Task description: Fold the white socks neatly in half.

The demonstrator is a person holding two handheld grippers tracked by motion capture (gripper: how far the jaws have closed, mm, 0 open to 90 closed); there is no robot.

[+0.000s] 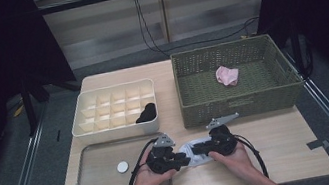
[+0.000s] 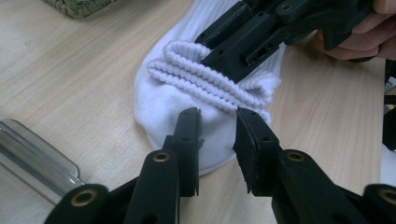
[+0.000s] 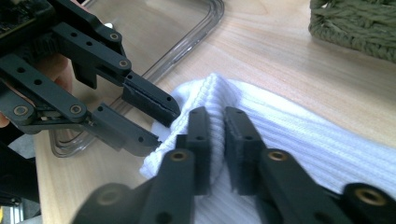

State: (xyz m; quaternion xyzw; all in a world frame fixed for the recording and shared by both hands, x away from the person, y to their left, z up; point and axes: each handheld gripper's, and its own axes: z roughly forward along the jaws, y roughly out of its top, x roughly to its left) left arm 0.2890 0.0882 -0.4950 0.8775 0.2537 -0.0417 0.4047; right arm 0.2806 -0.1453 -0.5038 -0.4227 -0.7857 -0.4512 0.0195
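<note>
A white sock (image 1: 196,149) is seen on the tabletop (image 1: 283,146), just right of the tray (image 1: 98,184). The left claw (image 2: 218,126) is parted over its toe end without pressing. A ribbed fold is pinched in the narrowly parted right claw (image 3: 215,122).

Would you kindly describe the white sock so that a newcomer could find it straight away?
Start at the wooden table and go to its near edge, just right of the clear tray. There, between the two black grippers, lies the white sock. It is the one white ribbed cloth; the other soft items are black or pink, inside containers.
</note>
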